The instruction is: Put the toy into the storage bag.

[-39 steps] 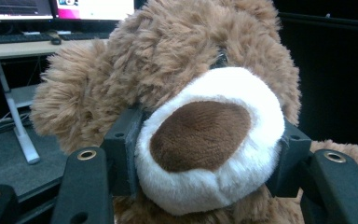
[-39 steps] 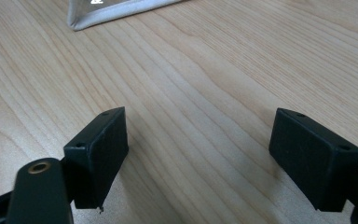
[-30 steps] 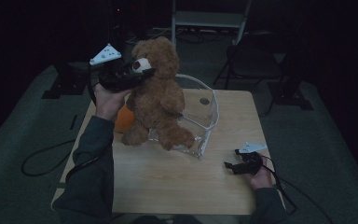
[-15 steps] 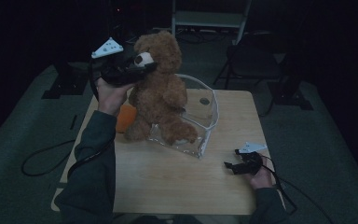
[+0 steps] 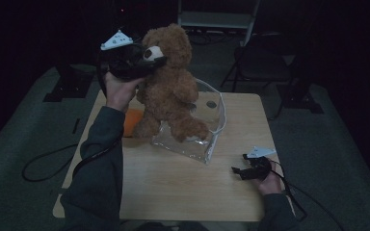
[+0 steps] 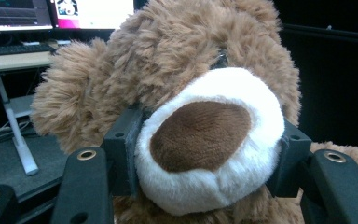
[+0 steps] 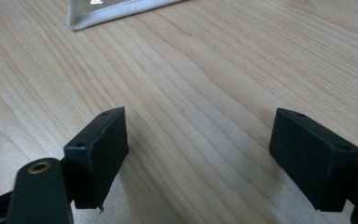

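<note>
A brown teddy bear point(image 5: 169, 91) hangs upright over the table, its feet at the rim of a clear plastic bag point(image 5: 207, 127). My left gripper point(image 5: 150, 55) is shut on the bear's white muzzle point(image 6: 212, 140), and both pads press into the muzzle's sides. The bear's head point(image 6: 177, 65) rises behind the jaws. My right gripper point(image 5: 236, 172) rests low at the front right of the wooden table point(image 5: 173, 183). Its jaws stand wide apart over bare wood point(image 7: 200, 140) with nothing between them.
An orange object point(image 5: 133, 121) lies behind the bear on the table's left side. The bag's white edge point(image 7: 116, 14) lies ahead of the right gripper. A dark folding chair point(image 5: 260, 62) stands behind the table. Cables trail over the floor at the left.
My left gripper has lifted the bear by its muzzle, up and slightly to the right, so its feet now reach the bag's rim. The right gripper has kept still.
</note>
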### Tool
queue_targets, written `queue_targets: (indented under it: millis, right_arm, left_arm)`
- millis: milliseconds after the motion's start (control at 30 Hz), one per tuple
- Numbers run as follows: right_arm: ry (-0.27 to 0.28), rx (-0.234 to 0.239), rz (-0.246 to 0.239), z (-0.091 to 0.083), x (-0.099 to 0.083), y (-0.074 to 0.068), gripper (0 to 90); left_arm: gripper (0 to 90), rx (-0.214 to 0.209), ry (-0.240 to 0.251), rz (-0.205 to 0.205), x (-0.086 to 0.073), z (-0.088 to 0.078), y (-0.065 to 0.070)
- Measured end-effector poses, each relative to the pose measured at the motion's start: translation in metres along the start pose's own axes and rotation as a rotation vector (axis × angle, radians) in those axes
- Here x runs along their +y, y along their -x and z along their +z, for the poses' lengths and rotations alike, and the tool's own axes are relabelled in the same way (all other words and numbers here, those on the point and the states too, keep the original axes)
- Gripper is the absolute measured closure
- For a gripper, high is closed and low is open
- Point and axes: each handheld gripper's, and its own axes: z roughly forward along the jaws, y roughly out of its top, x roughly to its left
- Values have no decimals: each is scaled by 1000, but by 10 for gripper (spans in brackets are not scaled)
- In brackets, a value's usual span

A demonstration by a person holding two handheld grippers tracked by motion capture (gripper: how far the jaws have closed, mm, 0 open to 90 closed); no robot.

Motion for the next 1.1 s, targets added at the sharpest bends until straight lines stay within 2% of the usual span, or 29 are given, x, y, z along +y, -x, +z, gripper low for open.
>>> queue_targets:
  millis: [433, 733, 1100]
  right_arm:
    - [0, -1, 0, 0, 0, 0, 186]
    - [0, -1, -1, 0, 0, 0, 186]
    - [0, -1, 0, 0, 0, 0, 186]
  left_arm:
    - [409, 15, -6, -42, 3, 18, -5]
    - [410, 32, -14, -41, 11, 32, -3]
    - [410, 35, -13, -50, 11, 48, -6]
